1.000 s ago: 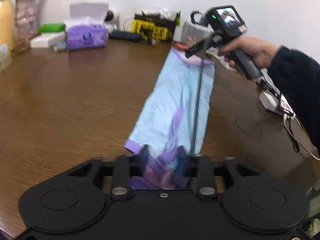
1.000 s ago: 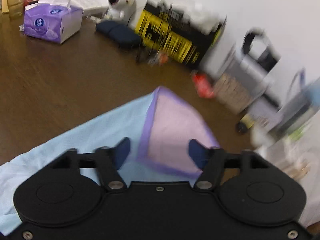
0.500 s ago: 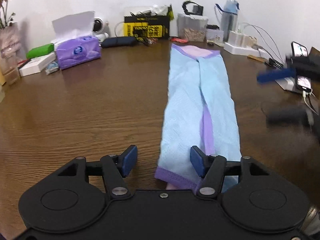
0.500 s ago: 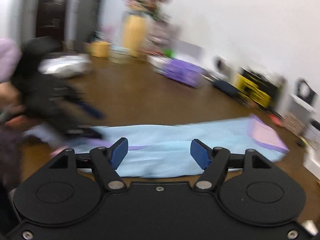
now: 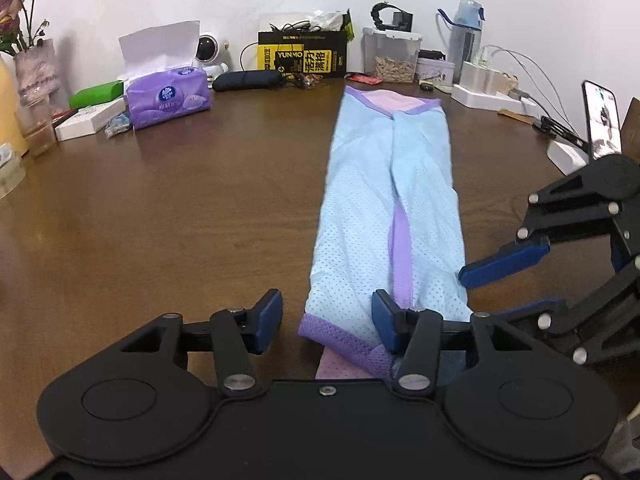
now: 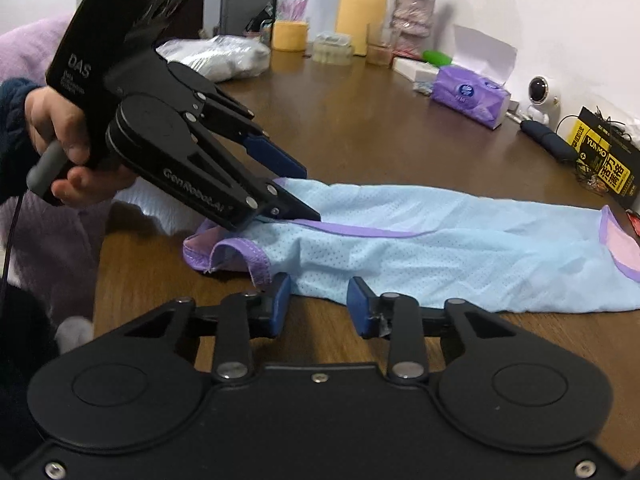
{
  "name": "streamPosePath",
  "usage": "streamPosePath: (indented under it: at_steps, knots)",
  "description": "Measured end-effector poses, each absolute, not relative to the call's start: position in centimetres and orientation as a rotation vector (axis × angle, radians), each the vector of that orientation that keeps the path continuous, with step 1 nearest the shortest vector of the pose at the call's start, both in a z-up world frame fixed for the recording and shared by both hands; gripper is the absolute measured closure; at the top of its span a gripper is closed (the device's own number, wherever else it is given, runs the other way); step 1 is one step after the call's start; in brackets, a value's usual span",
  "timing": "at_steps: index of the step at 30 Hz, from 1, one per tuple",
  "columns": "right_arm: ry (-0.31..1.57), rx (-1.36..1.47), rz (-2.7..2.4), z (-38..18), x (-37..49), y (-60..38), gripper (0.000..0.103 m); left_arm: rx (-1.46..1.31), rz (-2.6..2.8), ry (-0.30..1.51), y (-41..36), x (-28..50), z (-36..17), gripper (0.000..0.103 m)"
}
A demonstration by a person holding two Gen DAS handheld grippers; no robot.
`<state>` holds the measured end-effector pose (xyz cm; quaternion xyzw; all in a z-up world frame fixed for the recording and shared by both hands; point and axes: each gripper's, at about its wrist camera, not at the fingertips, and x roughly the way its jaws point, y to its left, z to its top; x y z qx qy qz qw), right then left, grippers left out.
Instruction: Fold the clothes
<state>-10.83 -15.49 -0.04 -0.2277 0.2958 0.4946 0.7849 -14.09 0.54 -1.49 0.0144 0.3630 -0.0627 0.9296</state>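
Left and right wrist views, fingers and garment. I see the left gripper (image 5: 326, 311) with its fingers (image 5: 269, 316) spread about halfway, having just been closing. One finger stands over bare worktop (image 5: 160, 220) and the other over the near end of the garment (image 5: 384, 200), whose purple hem lies between them without being pinched. From the right wrist view the same left gripper (image 6: 302, 192), carried by a hand (image 6: 68, 152), points down at that end. Its lower finger tip rests on the cloth and its upper finger is held clear above it. The right gripper (image 6: 318, 294) has its fingers (image 6: 280, 300) narrowed to a moderate gap, also having just been closing. The long edge of the garment (image 6: 440, 252) reaches the gap between the tips, and neither pad presses on it. In the left wrist view the right gripper (image 5: 492, 292) comes in from the side, its upper finger tip at the garment's edge. The garment, light-blue mesh with purple trim, lies flat as a long narrow strip on the brown worktop (image 6: 380, 140). Its nearest part is hidden under the left gripper's body, the right gripper's lower finger is partly covered there, and the picture edge cuts off the far pink end in the right wrist view.
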Motion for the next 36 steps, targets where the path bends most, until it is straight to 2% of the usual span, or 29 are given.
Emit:
streamPosePath:
  at_steps: [7,9,12,14,15,19,24,27,28,30,32,34,36]
  knots:
    - [0.686,-0.497,0.920,0.4,-12.3,-21.1,0.064,0.091,-0.268,0.733,-1.7,-16.5,-0.9,0.052]
    - [0.632,-0.484,0.902,1.1,-13.3,-22.0,0.063,0.128,-0.283,0.712,-0.8,-16.8,-0.1,0.046]
    - [0.495,-0.472,0.924,2.2,-15.7,-23.0,0.051,0.201,-0.338,0.659,-0.4,-18.0,0.9,0.039]
    - [0.421,-0.476,0.965,2.4,-17.1,-23.0,0.049,0.243,-0.444,0.632,-0.3,-19.0,1.0,0.023]
    - [0.410,-0.486,0.994,2.3,-17.6,-22.7,0.047,0.266,-0.522,0.617,-0.3,-19.4,0.7,0.021]
    - [0.401,-0.508,1.082,1.7,-18.5,-21.0,0.041,0.321,-0.699,0.543,-0.4,-20.2,-0.7,0.021]
    - [0.432,-0.503,1.135,1.0,-17.8,-19.6,0.041,0.431,-0.797,0.544,-1.3,-19.6,-2.1,0.022]
    - [0.479,-0.508,1.141,0.3,-17.1,-19.2,0.042,0.383,-0.847,0.639,-1.4,-17.8,-2.9,0.037]
    - [0.524,-0.509,1.146,-0.3,-16.6,-18.9,0.051,0.354,-0.856,0.664,-1.3,-17.3,-2.8,0.041]
    - [0.556,-0.487,1.164,-0.9,-16.7,-19.6,0.058,0.333,-0.868,0.686,-1.0,-16.9,-2.8,0.051]
    - [0.559,-0.478,1.164,-1.0,-16.8,-19.7,0.070,0.340,-0.888,0.679,-1.3,-17.6,-2.8,0.075]
    - [0.575,-0.481,1.186,-0.9,-17.6,-20.0,0.089,0.367,-0.925,0.668,-2.0,-18.7,-2.5,0.083]
    - [0.585,-0.498,1.225,-0.6,-18.8,-20.3,0.090,0.424,-0.969,0.637,-2.7,-19.9,-2.2,0.087]
